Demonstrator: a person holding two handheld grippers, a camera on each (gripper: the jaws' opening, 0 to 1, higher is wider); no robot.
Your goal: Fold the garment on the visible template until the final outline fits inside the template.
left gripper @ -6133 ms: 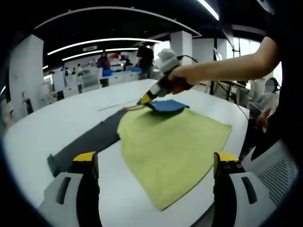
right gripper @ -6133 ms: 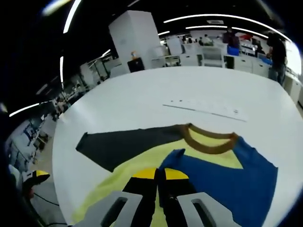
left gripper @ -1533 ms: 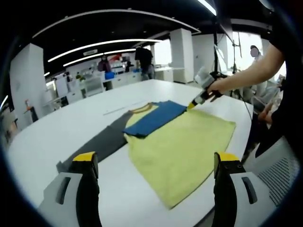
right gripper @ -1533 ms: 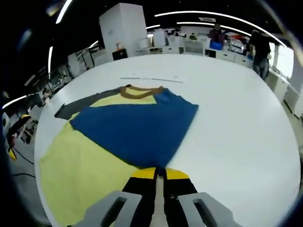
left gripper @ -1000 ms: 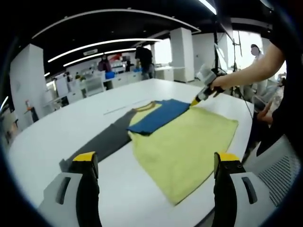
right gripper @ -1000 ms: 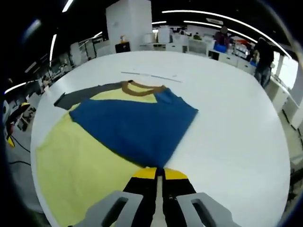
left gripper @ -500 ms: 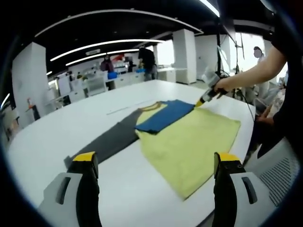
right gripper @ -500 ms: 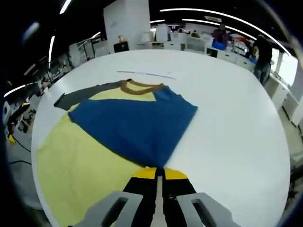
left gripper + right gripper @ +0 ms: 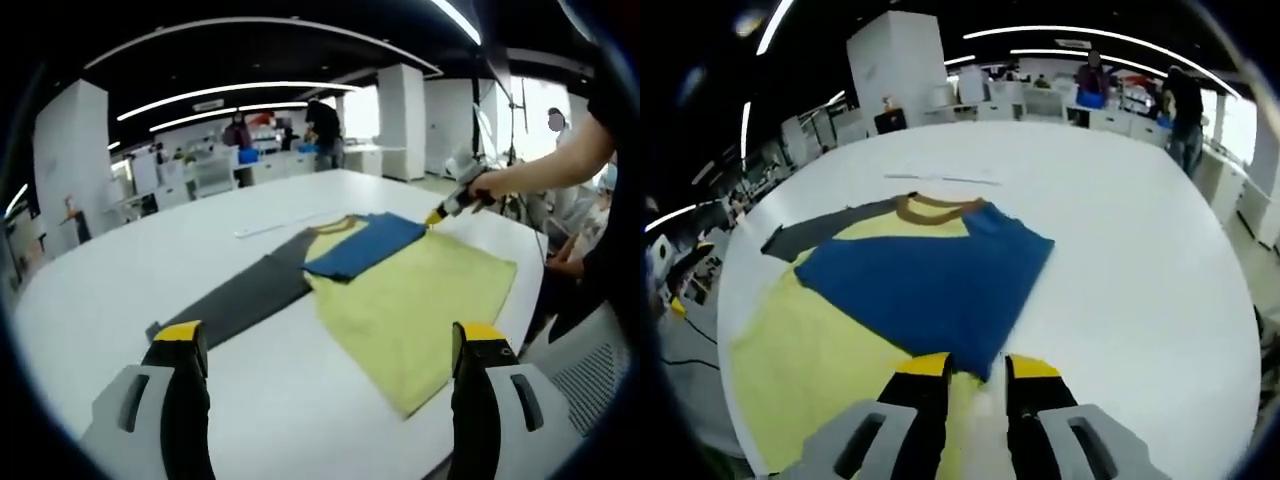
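A yellow garment [image 9: 420, 300] lies flat on the white table [image 9: 90, 290]. Its blue sleeve [image 9: 365, 245] is folded across the chest, and the dark grey sleeve [image 9: 240, 300] stretches out to the left. My left gripper [image 9: 330, 340] hovers open and wide, short of the garment, holding nothing. A hand holds my right gripper [image 9: 440, 213] at the blue sleeve's far tip. In the right gripper view the right gripper [image 9: 978, 372] stands open at the cuff of the blue sleeve [image 9: 930, 280], beside the yellow body [image 9: 810, 340], brown collar [image 9: 930, 208] and grey sleeve [image 9: 810, 235].
A thin pale strip [image 9: 940, 180] lies on the table beyond the collar. The table's rounded edge [image 9: 1240, 330] runs close on the right. People [image 9: 325, 130] stand at desks far behind, near a white pillar [image 9: 900, 70].
The right gripper's jaws have parted and let go of the blue sleeve's cuff, which rests on the table. The left gripper view has drawn back slightly.
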